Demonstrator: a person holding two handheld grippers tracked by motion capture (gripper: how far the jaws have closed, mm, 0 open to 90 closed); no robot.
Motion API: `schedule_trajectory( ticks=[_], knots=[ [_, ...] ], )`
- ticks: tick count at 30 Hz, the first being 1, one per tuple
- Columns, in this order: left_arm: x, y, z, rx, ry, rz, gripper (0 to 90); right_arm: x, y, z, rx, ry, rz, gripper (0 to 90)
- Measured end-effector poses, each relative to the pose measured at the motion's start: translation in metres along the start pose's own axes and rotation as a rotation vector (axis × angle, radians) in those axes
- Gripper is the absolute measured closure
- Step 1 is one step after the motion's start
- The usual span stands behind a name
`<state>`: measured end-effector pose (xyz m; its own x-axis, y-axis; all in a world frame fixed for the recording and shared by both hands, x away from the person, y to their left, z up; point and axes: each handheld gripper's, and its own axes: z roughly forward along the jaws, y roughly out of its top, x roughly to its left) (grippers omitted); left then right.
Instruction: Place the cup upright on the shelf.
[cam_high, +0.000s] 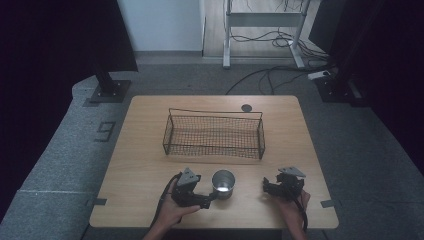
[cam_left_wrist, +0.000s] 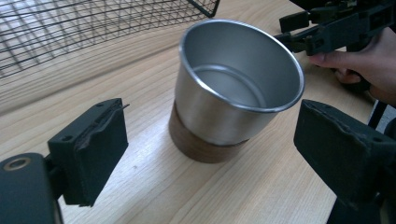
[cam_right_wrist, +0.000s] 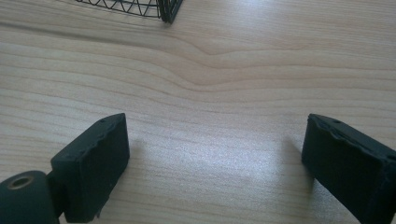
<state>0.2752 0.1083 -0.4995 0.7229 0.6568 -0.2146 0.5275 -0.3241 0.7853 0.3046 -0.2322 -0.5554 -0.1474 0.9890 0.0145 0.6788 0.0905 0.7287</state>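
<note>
Near the frame's bottom centre, my left hand-held gripper (cam_left_wrist: 210, 154) gapes around the cup (cam_left_wrist: 236, 88) for grasping; my right hand-held gripper (cam_right_wrist: 215, 163) waits open, empty.

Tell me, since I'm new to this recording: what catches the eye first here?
The shiny metal cup with a dark wooden base stands upright and empty near the table's front edge, just ahead of the left gripper's open jaws. Behind it sits an empty black wire basket mid-table. The right gripper rests open to the cup's right.
</note>
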Motion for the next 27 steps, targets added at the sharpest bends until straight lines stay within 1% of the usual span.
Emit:
schedule_trajectory(
  ticks=[9, 11, 12, 15, 19, 20, 22, 24, 27],
  knots=[
    [-0.005, 0.003, 0.008, 0.012, -0.008, 0.015, 8.5, 0.000, 0.000, 0.000, -0.001, -0.001, 0.000, 7.7],
    [-0.007, 0.007, 0.011, 0.014, -0.009, 0.028, 8.0, 0.000, 0.000, 0.000, -0.001, -0.001, 0.000, 7.8],
    [-0.007, 0.007, 0.011, 0.014, -0.009, 0.028, 7.6, 0.000, 0.000, 0.000, -0.001, -0.001, 0.000, 7.8],
    [-0.009, 0.009, 0.019, 0.031, -0.007, 0.031, 7.7, 0.000, 0.000, 0.000, -0.002, -0.001, 0.000, 7.9],
    [-0.011, 0.010, 0.025, 0.043, -0.001, 0.034, 6.8, 0.000, 0.000, 0.000, -0.002, -0.001, 0.001, 8.0],
    [-0.012, 0.011, 0.028, 0.044, 0.003, 0.033, 4.9, 0.000, 0.000, 0.000, -0.002, -0.001, 0.000, 8.0],
    [-0.012, 0.012, 0.030, 0.042, 0.002, 0.029, 5.0, 0.000, 0.000, 0.000, -0.002, -0.002, 0.000, 8.0],
    [-0.013, 0.014, 0.034, 0.035, -0.011, 0.027, 5.1, 0.000, 0.000, 0.000, -0.002, -0.001, 0.000, 8.0],
    [-0.015, 0.014, 0.038, 0.042, -0.006, 0.025, 5.2, 0.000, 0.000, 0.000, -0.002, -0.001, 0.001, 8.0]
  ],
)
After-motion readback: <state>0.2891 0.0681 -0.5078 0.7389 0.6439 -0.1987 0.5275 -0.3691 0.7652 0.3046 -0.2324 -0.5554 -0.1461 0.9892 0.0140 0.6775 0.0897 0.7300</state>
